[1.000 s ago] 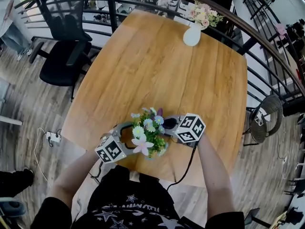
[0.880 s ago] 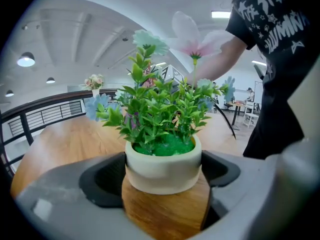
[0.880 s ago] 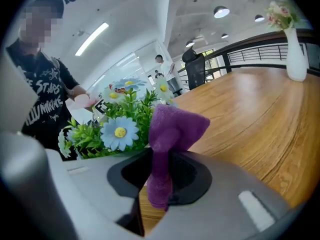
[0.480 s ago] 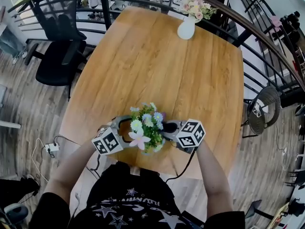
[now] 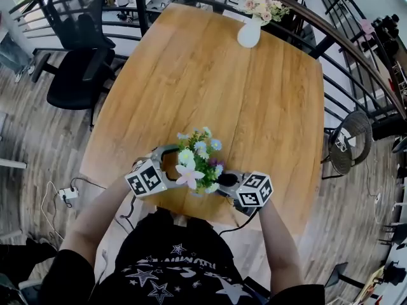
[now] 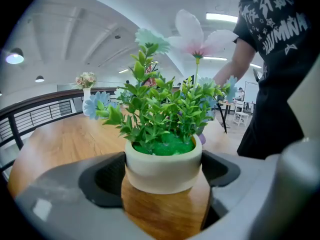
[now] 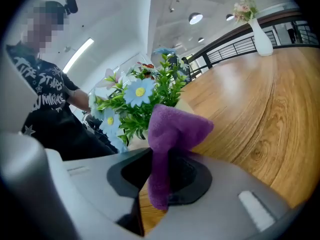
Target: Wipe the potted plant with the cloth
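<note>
Found the potted plant (image 5: 197,170) close to the near edge of the bench (image 5: 254,88), about midway along it and well apart from the far corners. Judged it light and top-heavy: a small stiff pot, cream rim over a wood-toned body, under thin green sprigs and pale flowers, seemingly artificial and likelier to bend or snag than to break. Reckoned the pot wall the only sound place to take hold, below the rim, never the stems. Thought the smooth rounded wall somewhat slippery, so needing a square grip from both sides.

Saw the left tongs (image 6: 161,178) spread wide and clenched on that very pot, dark pads against its two sides. Took that as steadying the plant for wiping.

Saw the right tongs (image 7: 160,176) pinched nearly together on the cloth (image 7: 172,126), a soft purple fold standing up past the tips and hanging limp below them. Placed the cloth just beside the blue-and-white blooms on the plant's right, toward the near edge; could not tell whether touching the leaves. Judged the cloth soft enough to drag sprigs along, so calling for light strokes.
</note>
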Demonstrator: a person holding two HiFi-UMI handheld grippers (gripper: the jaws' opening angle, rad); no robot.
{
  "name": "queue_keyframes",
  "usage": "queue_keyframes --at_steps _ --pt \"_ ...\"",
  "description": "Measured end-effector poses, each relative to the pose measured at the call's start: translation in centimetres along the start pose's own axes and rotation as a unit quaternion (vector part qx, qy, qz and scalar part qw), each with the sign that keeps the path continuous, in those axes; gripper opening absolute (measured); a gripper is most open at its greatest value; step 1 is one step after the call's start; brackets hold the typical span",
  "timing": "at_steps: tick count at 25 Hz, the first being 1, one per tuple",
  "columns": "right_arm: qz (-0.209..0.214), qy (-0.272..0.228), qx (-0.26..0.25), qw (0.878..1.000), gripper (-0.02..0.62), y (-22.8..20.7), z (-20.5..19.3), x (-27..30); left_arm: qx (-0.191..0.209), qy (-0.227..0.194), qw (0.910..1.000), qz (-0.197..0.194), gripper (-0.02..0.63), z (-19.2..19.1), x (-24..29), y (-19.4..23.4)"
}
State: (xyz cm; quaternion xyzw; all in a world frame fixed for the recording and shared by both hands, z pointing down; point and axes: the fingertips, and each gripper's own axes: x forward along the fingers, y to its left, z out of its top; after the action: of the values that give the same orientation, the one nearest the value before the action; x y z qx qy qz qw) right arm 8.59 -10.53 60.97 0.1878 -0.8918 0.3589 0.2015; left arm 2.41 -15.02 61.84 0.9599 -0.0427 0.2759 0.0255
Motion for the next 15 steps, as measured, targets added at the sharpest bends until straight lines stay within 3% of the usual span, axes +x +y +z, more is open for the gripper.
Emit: queue_keyframes --at_steps 7,15 --pt "-0.018 -0.017 0.011 1.000 0.091 0.9 -1.0 0.5 -0.029 -0.007 0.9994 0.016 0.499 0.5 -0.5 0.4" --pt "-0.041 -0.027 0.010 0.999 0.092 1.0 -0.8 1.2 -0.064 -0.008 0.9946 0.081 0.500 -0.4 -2.0 1.6"
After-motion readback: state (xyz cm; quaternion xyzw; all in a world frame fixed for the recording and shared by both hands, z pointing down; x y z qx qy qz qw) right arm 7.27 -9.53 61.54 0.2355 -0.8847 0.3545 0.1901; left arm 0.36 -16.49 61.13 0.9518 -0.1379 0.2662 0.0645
